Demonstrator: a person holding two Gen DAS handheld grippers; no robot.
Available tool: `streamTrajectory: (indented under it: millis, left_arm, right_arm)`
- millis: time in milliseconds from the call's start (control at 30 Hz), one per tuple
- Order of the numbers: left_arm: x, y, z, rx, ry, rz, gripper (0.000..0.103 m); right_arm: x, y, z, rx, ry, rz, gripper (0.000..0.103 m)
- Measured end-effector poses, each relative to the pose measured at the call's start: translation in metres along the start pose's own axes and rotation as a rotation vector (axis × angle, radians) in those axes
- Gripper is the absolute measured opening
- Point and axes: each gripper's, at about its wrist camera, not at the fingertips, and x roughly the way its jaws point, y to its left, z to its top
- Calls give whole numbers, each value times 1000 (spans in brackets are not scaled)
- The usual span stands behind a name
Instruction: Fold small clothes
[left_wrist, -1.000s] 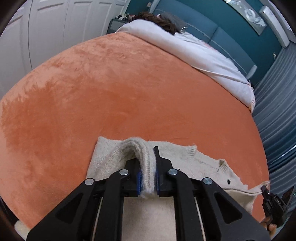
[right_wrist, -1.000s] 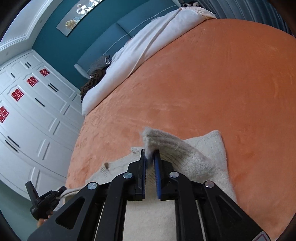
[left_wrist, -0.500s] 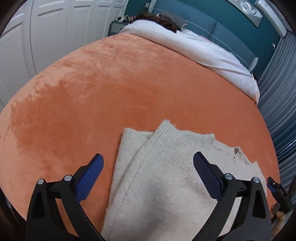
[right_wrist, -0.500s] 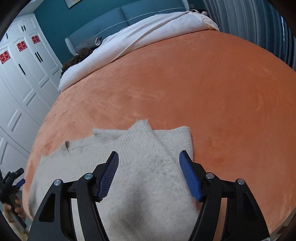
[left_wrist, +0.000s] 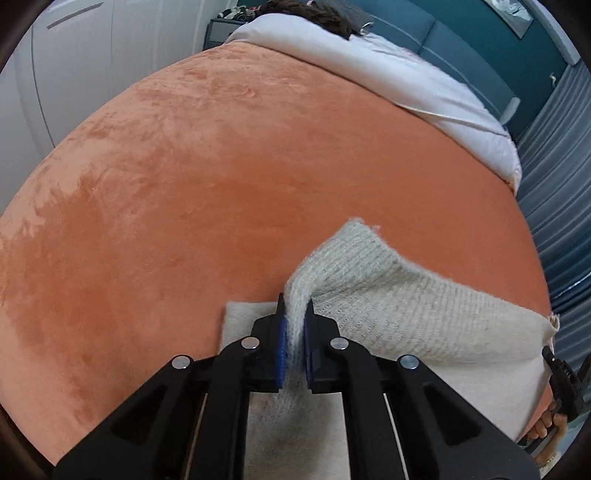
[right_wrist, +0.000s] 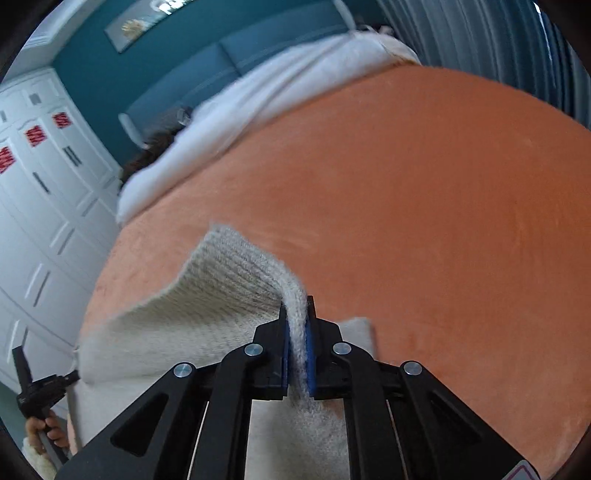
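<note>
A small cream knitted sweater (left_wrist: 424, 306) is spread near the front edge of a bed covered by an orange plush blanket (left_wrist: 229, 184); its ribbed hem is lifted off the layer beneath, which lies flat on the blanket. The left gripper (left_wrist: 294, 332) is pressed together on a pinch of the ribbed band, the wool bunched between the blue pads; the right gripper (right_wrist: 297, 339) is clamped in the same way on the same band, seen from the other side. The two holds are judged to be set at either end of the hem so that the edge can be carried over as one straight fold; the cloth between them sags in a shallow curve, as soft knit does. The knit is fuzzy and thick, with vertical ribbing at the band and a finer stitch below. The blanket is short-piled, with darker brushed patches. Beyond it a white duvet (left_wrist: 388, 77) is bunched against a teal headboard (left_wrist: 476, 55); dark hair shows at its top, possibly a sleeper, though the right view is blurred. White wardrobe doors (right_wrist: 40, 206) stand at the side.
</note>
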Motion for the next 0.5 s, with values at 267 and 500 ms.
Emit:
streamTrajectory:
  millis: [267, 500]
  left_arm:
    - [12, -5, -16, 18, 26, 34, 18]
    - [-47, -93, -58, 182, -63, -75, 33]
  right_arm:
    - [6, 2, -10, -18, 62, -62, 17]
    - [-6, 140, -76, -271, 137, 208, 20]
